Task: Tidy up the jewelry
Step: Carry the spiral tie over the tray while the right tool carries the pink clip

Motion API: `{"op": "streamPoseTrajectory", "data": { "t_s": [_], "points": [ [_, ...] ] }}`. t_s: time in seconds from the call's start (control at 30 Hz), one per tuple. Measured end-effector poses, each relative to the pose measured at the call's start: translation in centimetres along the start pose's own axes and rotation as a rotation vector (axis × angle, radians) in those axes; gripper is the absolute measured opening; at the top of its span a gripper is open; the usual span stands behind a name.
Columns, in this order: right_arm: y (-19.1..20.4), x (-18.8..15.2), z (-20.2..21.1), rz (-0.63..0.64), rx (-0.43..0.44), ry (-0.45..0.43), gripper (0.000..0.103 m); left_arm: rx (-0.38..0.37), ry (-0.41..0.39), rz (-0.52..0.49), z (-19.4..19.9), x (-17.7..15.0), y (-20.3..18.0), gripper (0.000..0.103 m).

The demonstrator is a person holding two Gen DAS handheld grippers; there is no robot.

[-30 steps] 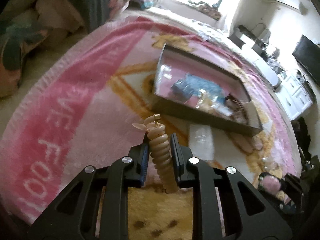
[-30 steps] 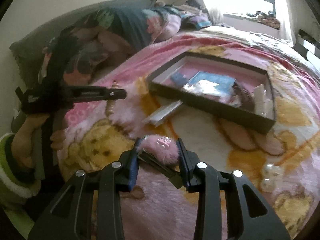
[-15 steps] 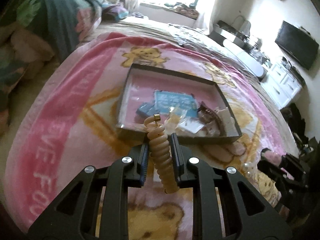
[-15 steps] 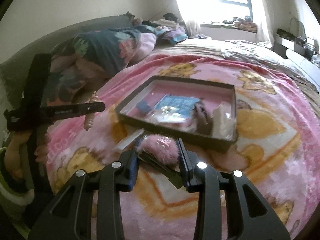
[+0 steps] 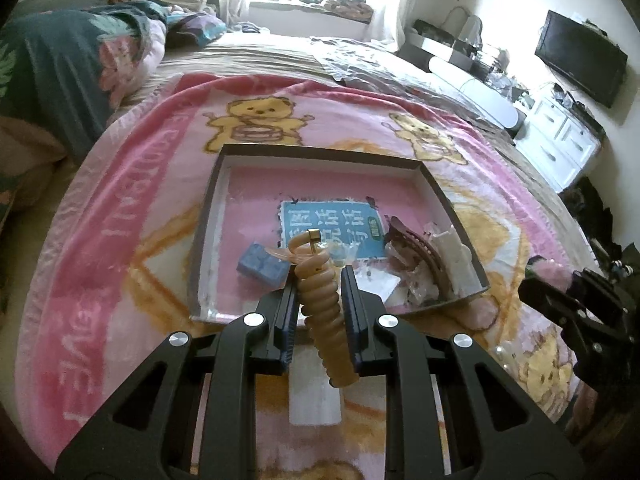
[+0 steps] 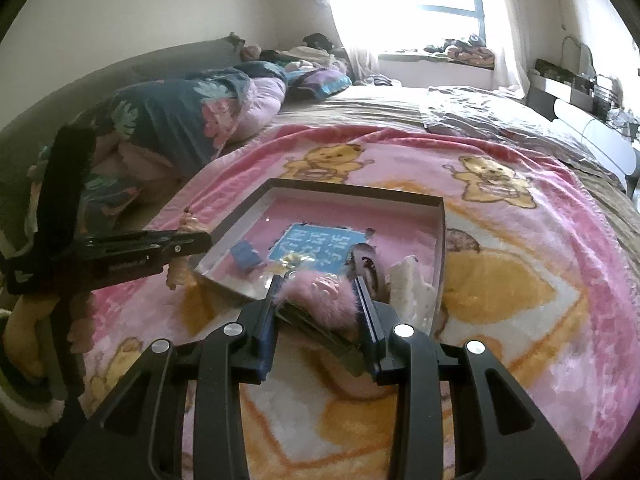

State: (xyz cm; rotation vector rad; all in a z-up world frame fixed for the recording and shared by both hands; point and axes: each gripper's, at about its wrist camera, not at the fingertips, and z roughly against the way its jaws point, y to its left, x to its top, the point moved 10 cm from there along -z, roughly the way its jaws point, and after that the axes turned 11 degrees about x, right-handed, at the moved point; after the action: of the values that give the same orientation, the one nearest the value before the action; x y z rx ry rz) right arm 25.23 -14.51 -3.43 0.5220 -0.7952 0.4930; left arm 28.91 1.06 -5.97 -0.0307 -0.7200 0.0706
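Observation:
My left gripper (image 5: 318, 288) is shut on a beige spiral hair tie (image 5: 322, 308) and holds it just over the near rim of a shallow dark box (image 5: 320, 153) with a pink floor. My right gripper (image 6: 316, 300) is shut on a fluffy pink hair clip (image 6: 320, 300) and hovers at the near edge of the same box (image 6: 440, 240). The box holds a blue card (image 5: 332, 232), a small blue box (image 5: 262, 266), a brown claw clip (image 5: 416, 248) and white packets (image 5: 456, 248).
The box lies on a pink bear-print blanket (image 5: 120, 240) on a bed. A white packet (image 5: 316, 396) lies on the blanket below my left gripper. Pearl beads (image 5: 504, 350) lie at the right. A dark floral duvet (image 6: 168, 120) is piled at the left.
Both grippers have moved toward the box with their items still held. The box now sits straight ahead and closer in both views.

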Motion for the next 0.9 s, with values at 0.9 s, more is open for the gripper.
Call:
{"op": "streamPoseTrajectory", "data": {
  "t_s": [0.9],
  "points": [
    [-1.0,-0.6,-9.2,0.000,-0.025,0.139,0.069,-0.002,0.118,0.006,-6.8,-1.2,1.5,0.014]
  ]
}}
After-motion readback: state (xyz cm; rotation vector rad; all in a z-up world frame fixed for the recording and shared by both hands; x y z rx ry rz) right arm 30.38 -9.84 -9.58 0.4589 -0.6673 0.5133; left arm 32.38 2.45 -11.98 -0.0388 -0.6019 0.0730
